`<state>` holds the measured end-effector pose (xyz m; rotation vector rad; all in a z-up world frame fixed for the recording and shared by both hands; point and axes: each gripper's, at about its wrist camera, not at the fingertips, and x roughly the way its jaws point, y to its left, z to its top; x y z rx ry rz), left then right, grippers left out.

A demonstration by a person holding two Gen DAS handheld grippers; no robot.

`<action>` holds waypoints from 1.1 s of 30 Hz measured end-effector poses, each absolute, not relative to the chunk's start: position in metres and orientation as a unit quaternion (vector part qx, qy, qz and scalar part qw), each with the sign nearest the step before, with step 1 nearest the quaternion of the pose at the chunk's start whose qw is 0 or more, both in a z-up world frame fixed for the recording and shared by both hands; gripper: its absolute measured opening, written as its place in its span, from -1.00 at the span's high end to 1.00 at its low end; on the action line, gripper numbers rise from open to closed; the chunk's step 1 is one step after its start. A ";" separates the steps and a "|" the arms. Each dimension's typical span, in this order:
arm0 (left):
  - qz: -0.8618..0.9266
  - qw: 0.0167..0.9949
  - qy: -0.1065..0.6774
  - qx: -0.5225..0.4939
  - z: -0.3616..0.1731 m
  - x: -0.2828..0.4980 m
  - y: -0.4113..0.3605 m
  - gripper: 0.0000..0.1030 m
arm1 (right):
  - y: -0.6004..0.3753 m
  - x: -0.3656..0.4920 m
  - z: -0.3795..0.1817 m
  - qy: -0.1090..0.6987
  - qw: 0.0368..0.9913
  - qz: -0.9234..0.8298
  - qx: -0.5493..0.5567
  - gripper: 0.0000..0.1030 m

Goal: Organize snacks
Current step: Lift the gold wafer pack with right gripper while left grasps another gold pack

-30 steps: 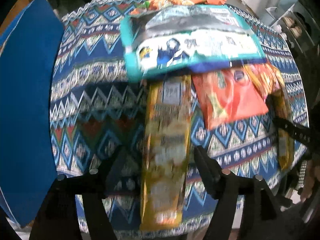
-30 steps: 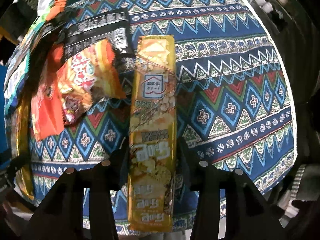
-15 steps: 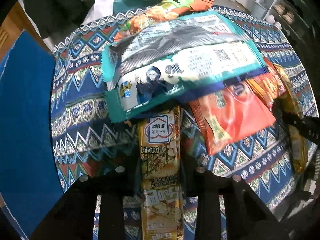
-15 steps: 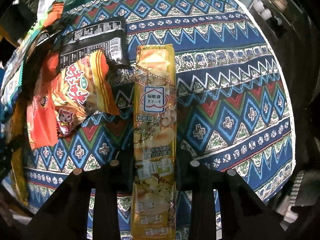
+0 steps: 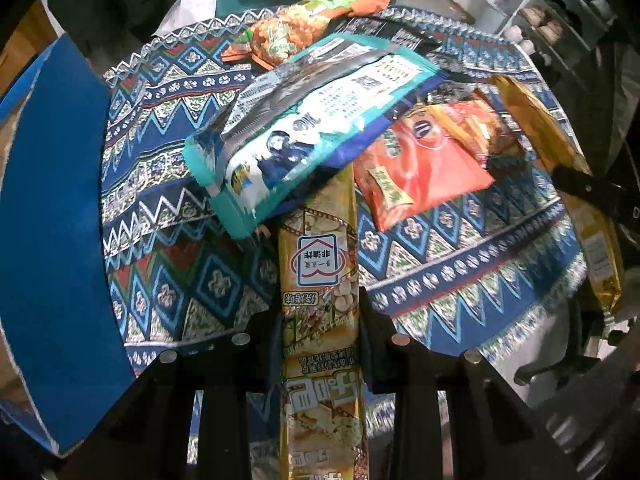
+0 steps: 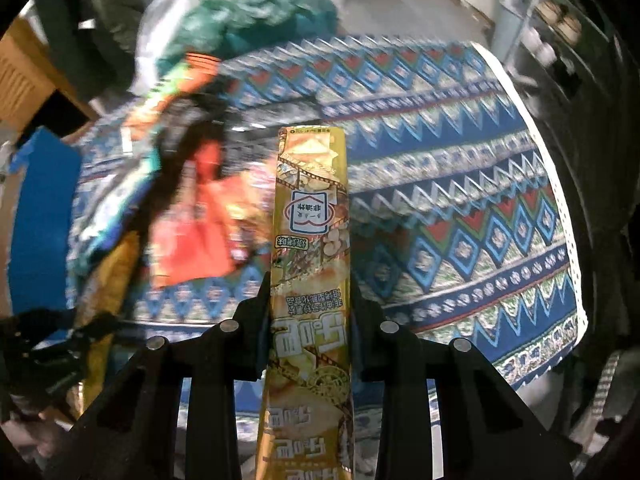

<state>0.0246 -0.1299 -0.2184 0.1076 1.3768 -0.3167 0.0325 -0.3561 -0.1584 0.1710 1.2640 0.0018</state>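
Note:
My left gripper is shut on a long yellow snack packet whose far end lies under a teal packet on the patterned tablecloth. My right gripper is shut on a second long yellow snack packet and holds it lifted above the cloth. That packet and the right gripper also show at the right edge of the left wrist view. An orange-red packet and an orange-green packet lie beside the teal one.
A blue board lies along the table's left side. A green plastic bag sits behind the table. Shelves stand at the far right. The snack pile lies left of my right gripper.
My left gripper has closed on its yellow packet and pulled back a little. My right gripper has lifted its packet off the cloth and tilted upward.

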 end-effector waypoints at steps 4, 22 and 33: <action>-0.158 0.765 0.622 0.044 -0.201 0.012 -0.127 0.40 | -0.314 0.019 -0.150 0.579 0.811 0.044 0.077 0.43; -0.189 0.794 0.577 0.014 -0.137 -0.016 -0.112 0.40 | -0.248 0.021 -0.132 0.555 0.823 0.106 0.056 0.43; -0.176 0.813 0.553 -0.031 -0.110 -0.005 -0.084 0.40 | -0.237 0.026 -0.112 0.533 0.837 0.109 0.059 0.43</action>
